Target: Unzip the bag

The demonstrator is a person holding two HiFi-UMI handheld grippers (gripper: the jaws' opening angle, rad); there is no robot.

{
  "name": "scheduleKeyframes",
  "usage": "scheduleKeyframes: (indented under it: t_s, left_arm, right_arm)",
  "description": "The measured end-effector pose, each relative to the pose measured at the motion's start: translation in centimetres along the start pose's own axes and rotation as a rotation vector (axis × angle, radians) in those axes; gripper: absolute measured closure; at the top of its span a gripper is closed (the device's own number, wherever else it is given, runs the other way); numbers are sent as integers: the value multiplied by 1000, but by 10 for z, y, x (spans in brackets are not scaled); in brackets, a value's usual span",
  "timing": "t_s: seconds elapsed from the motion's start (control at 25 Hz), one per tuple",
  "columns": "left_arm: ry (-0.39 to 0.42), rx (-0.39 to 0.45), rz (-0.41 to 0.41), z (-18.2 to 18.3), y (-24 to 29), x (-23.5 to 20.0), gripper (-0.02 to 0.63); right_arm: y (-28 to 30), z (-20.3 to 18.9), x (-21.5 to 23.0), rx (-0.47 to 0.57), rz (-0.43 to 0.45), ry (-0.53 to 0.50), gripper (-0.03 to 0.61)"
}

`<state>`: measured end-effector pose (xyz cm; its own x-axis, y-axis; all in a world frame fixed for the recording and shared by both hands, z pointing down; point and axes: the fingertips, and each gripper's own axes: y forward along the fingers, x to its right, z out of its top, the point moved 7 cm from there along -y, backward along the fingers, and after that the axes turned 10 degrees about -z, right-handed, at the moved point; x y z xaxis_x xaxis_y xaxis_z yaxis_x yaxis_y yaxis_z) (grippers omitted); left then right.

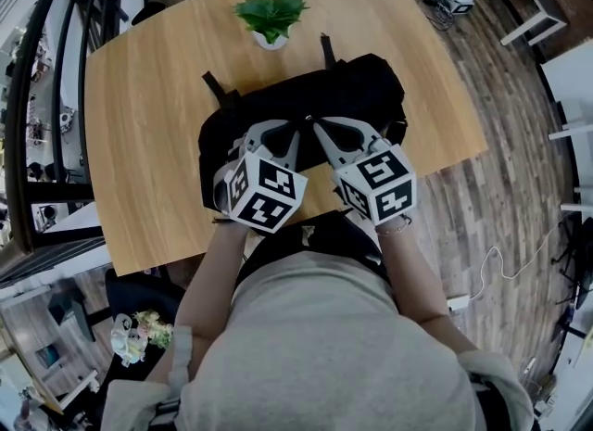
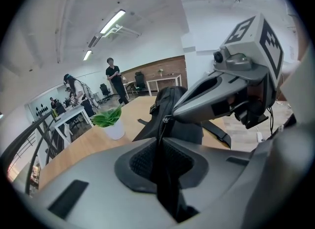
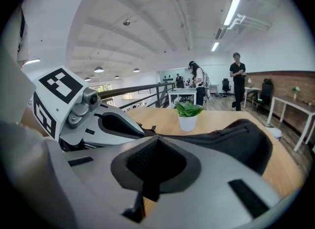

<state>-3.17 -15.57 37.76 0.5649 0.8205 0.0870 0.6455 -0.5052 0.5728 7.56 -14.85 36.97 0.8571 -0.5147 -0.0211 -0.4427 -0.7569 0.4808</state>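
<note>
Two grippers meet tip to tip over the near top of the bag (image 1: 357, 86), which lies black and slumped in the middle of the counter (image 1: 139, 133), just this side of a potted plant (image 1: 271, 17). Both forearms reach forward from the bottom of the head view and cross the counter's near edge. Both tools slope down toward the bag with their marker cubes turned up at the camera. The left gripper (image 1: 296, 126) comes in from the left. Its fingers (image 2: 88, 174) are clamped on a fold of the bag's black fabric, which runs up between the pads in the left gripper view. The right gripper (image 1: 321, 125) angles in from the right, its fingers pressed together with only a thin dark line between them. In the left gripper view a small metal zip pull (image 2: 165, 119) sits right at the right gripper's tip, but I cannot tell whether it is actually pinched. From above, the grippers and cubes cover the spot where the tips meet, so the zip line is out of sight there. The person's torso hides the counter edge beneath the wrists. Each gripper view is half filled by its own grey fingers, which cut off the bag's near end. Two straps (image 1: 215, 86) stick out from the bag's far side.
</note>
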Motion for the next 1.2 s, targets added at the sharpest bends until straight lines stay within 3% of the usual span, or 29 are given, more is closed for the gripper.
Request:
scheduleKeyframes:
  t_s: [0.4,1.2]
  left_arm:
    - [-6,6,-25,-2,-4,-1,571]
    - [-76,21,68,4,-6,0,571]
  right_arm:
    - [-3,-2,16,-2,-62,27,568]
    - [-16,-1,87,12,-102,11,567]
